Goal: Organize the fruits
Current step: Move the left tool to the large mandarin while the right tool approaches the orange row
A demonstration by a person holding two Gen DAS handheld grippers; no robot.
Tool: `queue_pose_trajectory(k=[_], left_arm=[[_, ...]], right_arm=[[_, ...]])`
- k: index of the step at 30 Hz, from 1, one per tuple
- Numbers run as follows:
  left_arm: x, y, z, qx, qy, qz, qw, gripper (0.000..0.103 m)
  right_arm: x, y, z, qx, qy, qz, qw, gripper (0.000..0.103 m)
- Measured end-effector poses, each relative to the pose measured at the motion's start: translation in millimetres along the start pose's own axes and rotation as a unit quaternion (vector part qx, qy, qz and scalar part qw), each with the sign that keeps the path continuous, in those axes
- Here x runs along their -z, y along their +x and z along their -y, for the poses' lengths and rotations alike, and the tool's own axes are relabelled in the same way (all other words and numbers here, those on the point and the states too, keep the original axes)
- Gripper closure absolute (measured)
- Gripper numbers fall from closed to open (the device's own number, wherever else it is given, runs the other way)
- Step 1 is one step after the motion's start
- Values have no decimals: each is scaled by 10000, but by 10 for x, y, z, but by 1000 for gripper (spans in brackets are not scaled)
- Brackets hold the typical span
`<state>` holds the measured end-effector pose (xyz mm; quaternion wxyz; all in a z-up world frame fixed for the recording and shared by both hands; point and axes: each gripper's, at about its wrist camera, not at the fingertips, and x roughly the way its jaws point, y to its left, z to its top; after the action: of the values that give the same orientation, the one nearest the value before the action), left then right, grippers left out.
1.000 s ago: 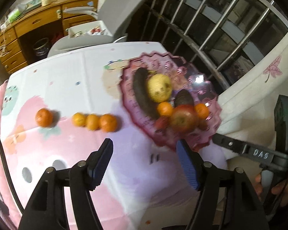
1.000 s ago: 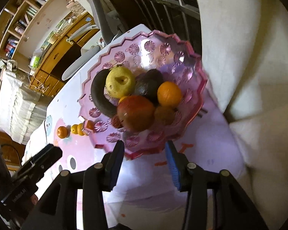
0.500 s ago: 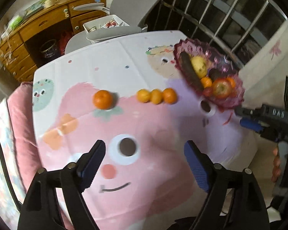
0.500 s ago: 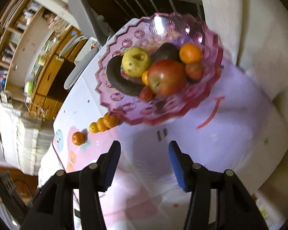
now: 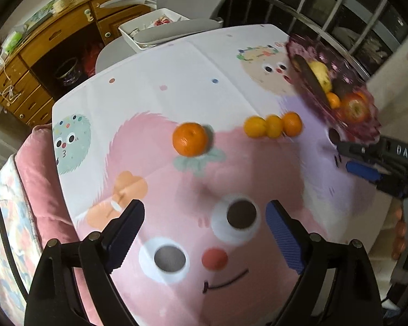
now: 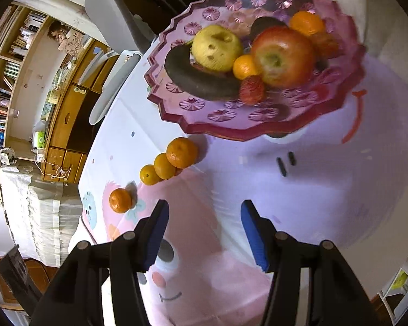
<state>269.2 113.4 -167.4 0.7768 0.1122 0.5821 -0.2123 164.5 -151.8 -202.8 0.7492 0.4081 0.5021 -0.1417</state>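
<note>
Left gripper (image 5: pixel 204 233) jaws wide, just been opening, nothing between them; they hang over the counter (image 5: pixel 155 87) at lower centre. Right gripper (image 6: pixel 202 233) jaws part open, also just been opening, empty.

4 mandarins lie loose: lone mandarin (image 5: pixel 189 139) at frame centre, row of 3 (image 5: pixel 273 126) to its right, near the pink fruit dish (image 6: pixel 258 125) but apart from it.

Judgement: the lone mandarin is the likely pick. Straddle it squarely, close gently; round fruit may roll.
</note>
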Motion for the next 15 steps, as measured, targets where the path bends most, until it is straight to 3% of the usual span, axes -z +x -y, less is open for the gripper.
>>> queue_pose_trajectory(k=[15], left_arm=[[-334, 710, -262, 168, -802, 60, 9966, 13]], right_arm=[[-269, 661, -315, 100, -467, -76, 9988, 47]])
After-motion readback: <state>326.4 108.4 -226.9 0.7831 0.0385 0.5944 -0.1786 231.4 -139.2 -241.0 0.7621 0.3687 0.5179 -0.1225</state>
